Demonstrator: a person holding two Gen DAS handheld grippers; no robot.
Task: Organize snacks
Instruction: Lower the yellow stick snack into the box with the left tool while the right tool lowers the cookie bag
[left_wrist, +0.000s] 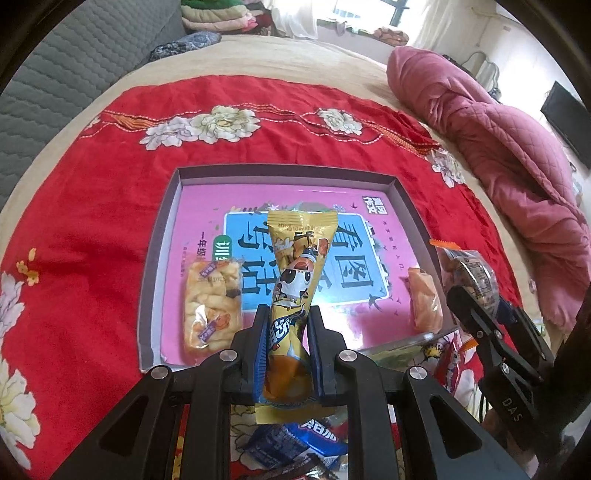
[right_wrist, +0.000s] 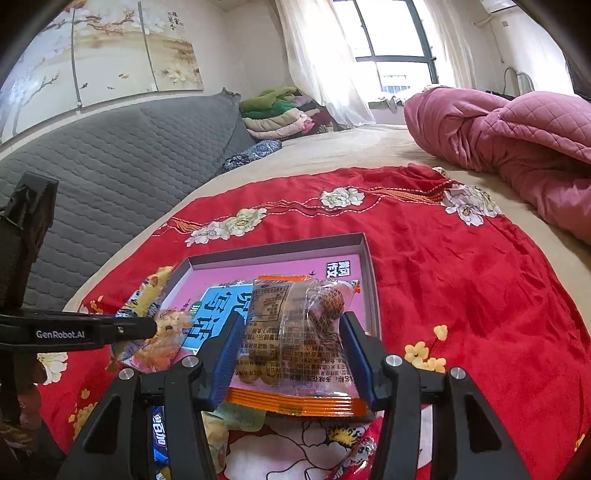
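Note:
My left gripper (left_wrist: 287, 314) is shut on a long yellow snack packet (left_wrist: 295, 273) with a cartoon cow, held over the near part of a shallow grey box (left_wrist: 162, 236) with a pink book cover as its floor. A clear pack of fried crackers (left_wrist: 213, 306) lies in the box at the left, and an orange pack (left_wrist: 424, 299) lies at its right side. My right gripper (right_wrist: 291, 325) is shut on a clear bag of brown nuts with orange ends (right_wrist: 295, 332), above the box's (right_wrist: 369, 266) near right corner. The right gripper (left_wrist: 476, 295) and its bag also show at the right of the left wrist view.
The box sits on a red flowered cloth (left_wrist: 92, 221) spread over a beige bed. More snack packets, one blue (left_wrist: 295, 443), lie on the cloth below the grippers. A pink quilt (left_wrist: 498, 147) is bunched at the right, and a grey padded headboard (right_wrist: 129, 166) stands at the left.

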